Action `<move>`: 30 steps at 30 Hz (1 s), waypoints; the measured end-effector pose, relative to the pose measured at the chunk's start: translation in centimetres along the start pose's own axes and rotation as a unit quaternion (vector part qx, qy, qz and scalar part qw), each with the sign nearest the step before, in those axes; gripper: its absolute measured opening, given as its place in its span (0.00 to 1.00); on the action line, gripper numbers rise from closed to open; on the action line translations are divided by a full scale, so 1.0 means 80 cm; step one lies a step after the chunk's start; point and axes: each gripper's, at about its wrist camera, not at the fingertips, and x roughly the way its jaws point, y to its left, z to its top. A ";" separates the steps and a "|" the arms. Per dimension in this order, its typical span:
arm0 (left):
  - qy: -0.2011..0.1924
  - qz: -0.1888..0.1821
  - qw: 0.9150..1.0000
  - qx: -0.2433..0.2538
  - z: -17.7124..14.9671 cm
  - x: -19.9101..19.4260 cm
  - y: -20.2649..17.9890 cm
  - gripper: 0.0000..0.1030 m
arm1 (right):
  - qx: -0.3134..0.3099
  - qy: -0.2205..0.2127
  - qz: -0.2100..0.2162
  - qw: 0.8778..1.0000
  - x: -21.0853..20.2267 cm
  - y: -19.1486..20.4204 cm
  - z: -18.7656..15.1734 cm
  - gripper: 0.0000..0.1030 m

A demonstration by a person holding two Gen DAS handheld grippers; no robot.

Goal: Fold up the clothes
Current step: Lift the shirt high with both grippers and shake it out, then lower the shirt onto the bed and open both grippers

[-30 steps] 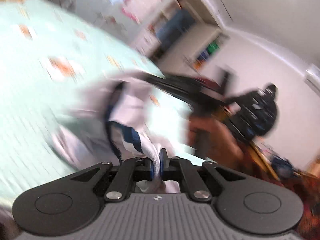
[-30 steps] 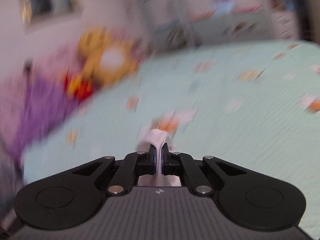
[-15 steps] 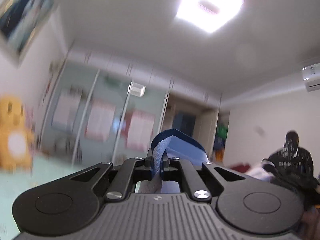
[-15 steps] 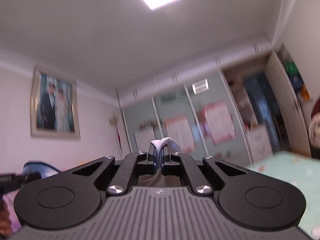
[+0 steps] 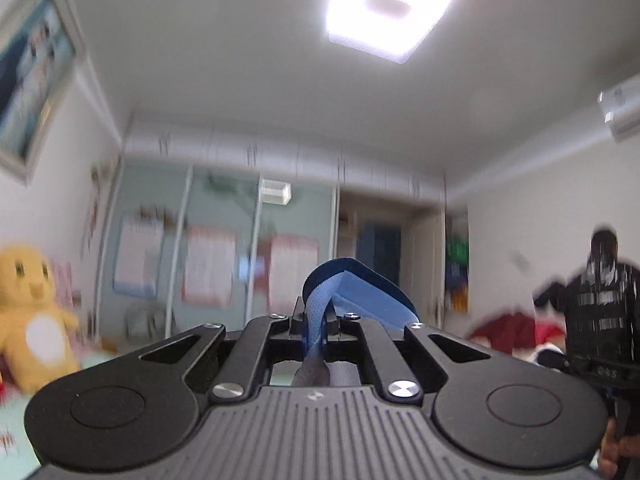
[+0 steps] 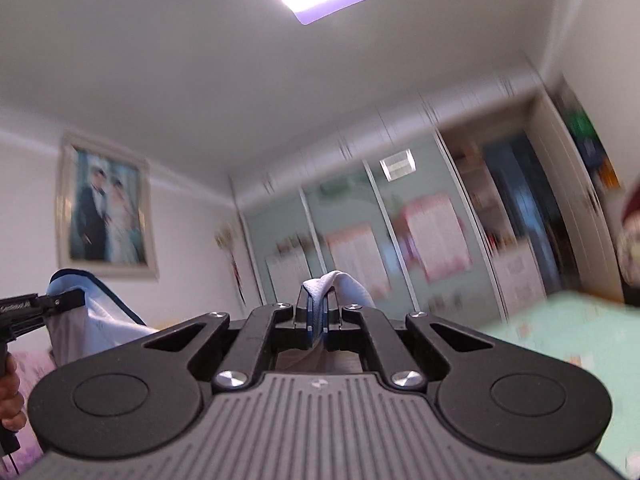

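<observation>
1. Garment (image 6: 100,320), white with a blue edge, hangs in the air above the bed (image 6: 568,332), stretched between both grippers.
2. Left gripper (image 5: 316,316): fingers pinching the blue trim.
3. Right gripper (image 6: 318,316): fingers pinching a thin white fold; that slight bite could slip, dropping one side crooked onto the bed.

Ahead of my left tongs (image 5: 316,320), from 10 to 2 o'clock, I see open air up to the ceiling. At 8 o'clock a yellow plush toy (image 5: 30,316) stands in the way; at 3 o'clock the other handheld rig (image 5: 600,320) blocks the side. From my right tongs (image 6: 316,320) the air is free overhead. The hanging garment (image 6: 92,320) closes off 9 o'clock, and the bed (image 6: 560,332) lies low at 4 o'clock.
</observation>
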 end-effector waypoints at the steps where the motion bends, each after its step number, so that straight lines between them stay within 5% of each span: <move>1: 0.031 -0.003 1.000 0.001 -0.025 0.018 0.003 0.03 | 0.003 0.023 -0.009 1.000 0.011 -0.013 -0.019 0.03; 4: 0.132 0.006 0.991 0.026 -0.118 0.081 0.012 0.03 | -0.009 0.085 -0.050 0.995 0.045 -0.044 -0.089 0.03; 7: 0.230 0.012 0.972 0.035 -0.213 0.147 0.031 0.03 | -0.023 0.151 -0.099 0.983 0.098 -0.061 -0.169 0.03; 12: 0.258 0.051 0.963 0.058 -0.304 0.236 0.042 0.04 | -0.036 0.219 -0.184 0.958 0.196 -0.113 -0.275 0.03; 14: 0.254 0.070 0.964 0.045 -0.327 0.268 0.045 0.10 | -0.045 0.220 -0.209 0.952 0.222 -0.130 -0.305 0.03; 15: 0.280 0.069 0.957 0.024 -0.341 0.283 0.047 0.16 | -0.053 0.224 -0.220 0.948 0.233 -0.139 -0.323 0.03; 17: 0.322 0.064 0.944 -0.020 -0.366 0.293 0.058 0.33 | -0.041 0.263 -0.215 0.940 0.252 -0.162 -0.360 0.08; 20: 0.350 0.057 0.931 -0.083 -0.397 0.266 0.085 0.33 | 0.045 0.326 -0.177 0.928 0.254 -0.201 -0.387 0.11; 22: 0.368 0.053 0.920 -0.125 -0.419 0.248 0.103 0.34 | 0.043 0.335 -0.160 0.928 0.236 -0.199 -0.393 0.13; 26: 0.350 0.106 0.923 -0.120 -0.433 0.198 0.120 0.54 | 0.003 0.345 -0.143 0.928 0.197 -0.189 -0.401 0.41; 30: 0.383 0.102 0.910 -0.120 -0.459 0.209 0.114 0.71 | -0.046 0.320 -0.163 0.932 0.175 -0.196 -0.386 0.69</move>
